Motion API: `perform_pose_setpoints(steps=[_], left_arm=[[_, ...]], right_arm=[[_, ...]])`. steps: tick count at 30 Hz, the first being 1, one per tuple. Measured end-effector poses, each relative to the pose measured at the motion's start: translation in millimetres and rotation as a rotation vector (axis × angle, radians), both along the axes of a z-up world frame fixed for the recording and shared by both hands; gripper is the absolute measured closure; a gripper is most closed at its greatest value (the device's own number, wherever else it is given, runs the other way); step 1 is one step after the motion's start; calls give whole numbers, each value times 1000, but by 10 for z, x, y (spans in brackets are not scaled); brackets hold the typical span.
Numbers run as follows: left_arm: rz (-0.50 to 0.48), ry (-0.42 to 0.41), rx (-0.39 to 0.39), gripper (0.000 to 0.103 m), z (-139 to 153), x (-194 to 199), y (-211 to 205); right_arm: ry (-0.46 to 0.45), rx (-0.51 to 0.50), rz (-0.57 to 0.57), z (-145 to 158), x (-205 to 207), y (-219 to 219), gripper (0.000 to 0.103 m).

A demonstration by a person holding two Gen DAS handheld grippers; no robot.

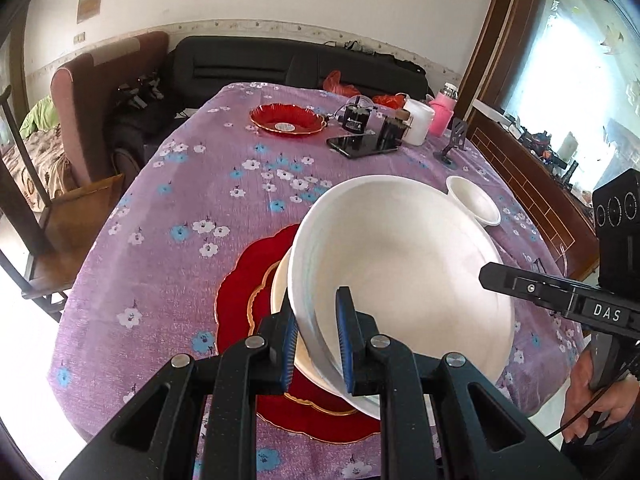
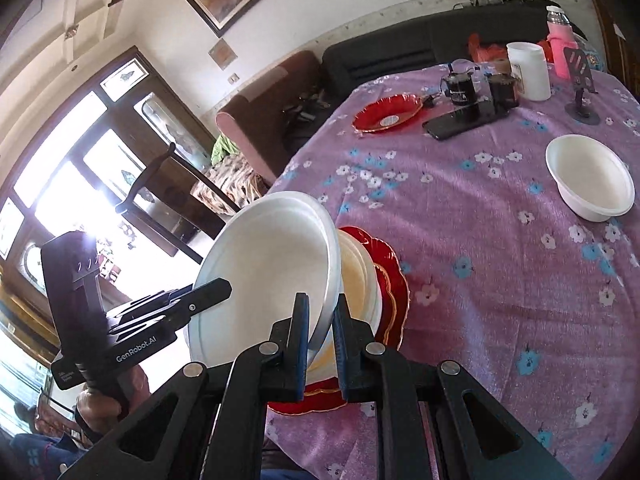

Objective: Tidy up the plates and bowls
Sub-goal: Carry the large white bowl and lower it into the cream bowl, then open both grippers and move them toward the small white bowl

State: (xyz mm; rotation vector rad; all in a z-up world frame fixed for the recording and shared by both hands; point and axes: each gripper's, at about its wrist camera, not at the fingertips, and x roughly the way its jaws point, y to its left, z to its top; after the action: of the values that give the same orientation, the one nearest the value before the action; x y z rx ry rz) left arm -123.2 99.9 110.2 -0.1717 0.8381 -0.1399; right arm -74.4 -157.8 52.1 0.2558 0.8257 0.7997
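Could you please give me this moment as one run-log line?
left gripper: shut on big white bowl rim | right gripper: shut on same rim | bowl: tilted above red plate stack | small white bowl: untouched

Black tool, blue pads, silver screws.

Red plate mostly hidden under bowls.

Around the large white bowl, two red plates are showing, one small white bowl is sitting beyond, and perhaps one cream dish is hiding underneath.
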Motion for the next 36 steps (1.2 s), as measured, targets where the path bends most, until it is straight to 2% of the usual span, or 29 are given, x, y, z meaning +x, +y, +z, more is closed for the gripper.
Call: perform_pose_setpoints(steps=[17,36], left_arm=[[14,51,-14,87,-194,155,94],[36,39,-15,87,-151,121,131]], right_arm=[[50,-24,8,-147,91,84,89],[32,-2,-12,-81,57,8,88]])
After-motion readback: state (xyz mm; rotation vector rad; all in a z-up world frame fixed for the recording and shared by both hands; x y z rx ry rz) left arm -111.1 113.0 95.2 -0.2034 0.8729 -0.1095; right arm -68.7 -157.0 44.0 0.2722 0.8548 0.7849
